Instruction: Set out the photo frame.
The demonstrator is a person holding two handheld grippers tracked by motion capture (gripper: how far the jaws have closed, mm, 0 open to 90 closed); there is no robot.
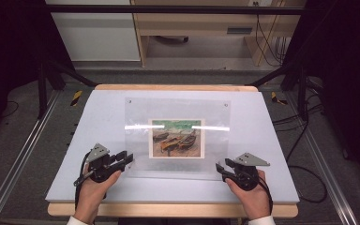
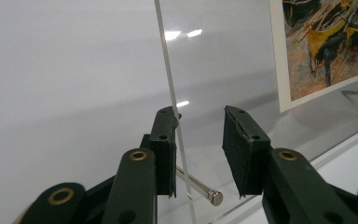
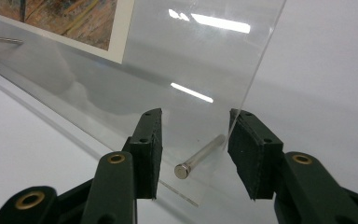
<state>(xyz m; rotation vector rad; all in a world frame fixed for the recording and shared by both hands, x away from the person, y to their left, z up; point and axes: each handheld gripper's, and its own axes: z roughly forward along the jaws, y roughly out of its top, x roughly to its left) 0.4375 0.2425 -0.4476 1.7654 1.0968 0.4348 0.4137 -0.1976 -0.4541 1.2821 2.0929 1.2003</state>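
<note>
1. Two tools sit at the near corners of the clear acrylic frame [image 1: 177, 138] in the high view: my left tool [image 1: 122, 160] at its near-left corner, my right tool [image 1: 221, 168] at the near-right. The frame lies with its long axis across the desk [image 1: 98, 117], a boat print [image 1: 176, 138] at its middle. Each hand is equally close to its own corner, so I judge the coming move to be two-handed.

2. From the left gripper view, my left tool [image 2: 199, 149] stands wide, holding nothing. The frame's side edge [image 2: 170, 88] runs up between the jaws, close against the left pad [image 2: 165, 154]; I cannot tell whether it touches. A metal standoff pin [image 2: 200, 186] lies low in the gap, under the sheet.

3. From the right gripper view, my right tool [image 3: 195, 151] is also wide and empty. The frame's edge [image 3: 256, 84] comes down onto the right pad [image 3: 249, 154], and a second pin [image 3: 200, 158] points along the gap towards me. Both tools would have to close across the sheet's thickness.
</note>
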